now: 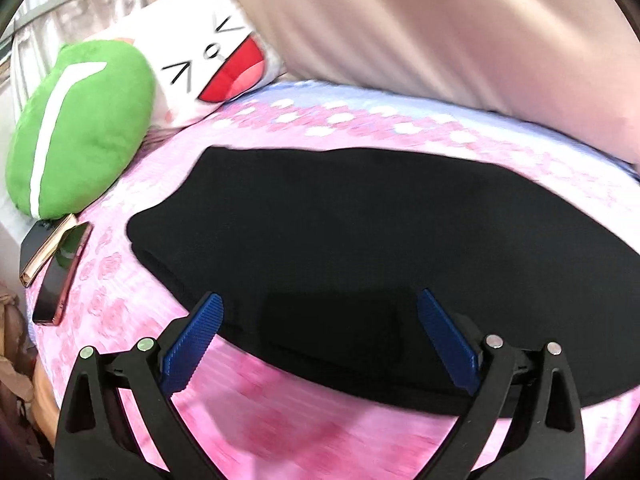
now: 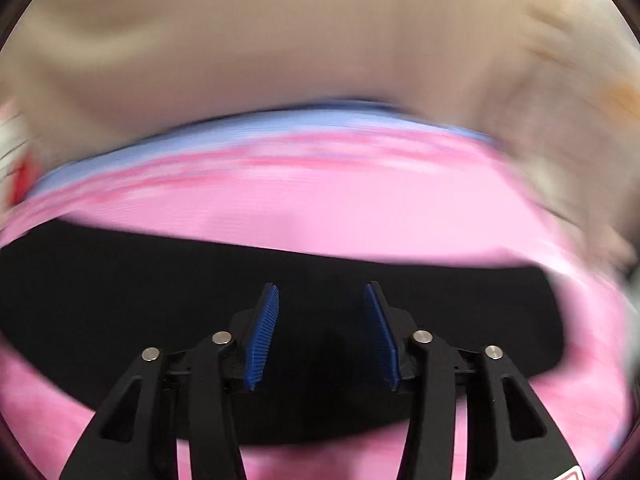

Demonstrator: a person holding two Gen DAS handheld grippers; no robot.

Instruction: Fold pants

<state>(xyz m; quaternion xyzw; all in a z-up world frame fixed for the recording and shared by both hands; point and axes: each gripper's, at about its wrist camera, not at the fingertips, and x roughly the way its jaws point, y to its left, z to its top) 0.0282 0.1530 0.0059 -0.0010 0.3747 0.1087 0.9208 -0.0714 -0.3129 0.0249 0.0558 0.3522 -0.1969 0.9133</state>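
Black pants (image 1: 340,232) lie flat on a pink flowered bed sheet (image 1: 120,300), spread across the left wrist view. My left gripper (image 1: 320,312) is wide open and empty, its blue pads (image 1: 192,344) just above the near edge of the pants. In the blurred right wrist view the pants (image 2: 120,300) stretch as a black band across the sheet (image 2: 320,208). My right gripper (image 2: 320,320) is open and empty, hovering over the black cloth.
A green plush cushion (image 1: 80,128) and a white cartoon-face pillow (image 1: 208,60) lie at the back left. A phone (image 1: 60,276) and a dark case lie on the left side of the sheet. A beige blanket (image 1: 440,32) is bunched along the far side.
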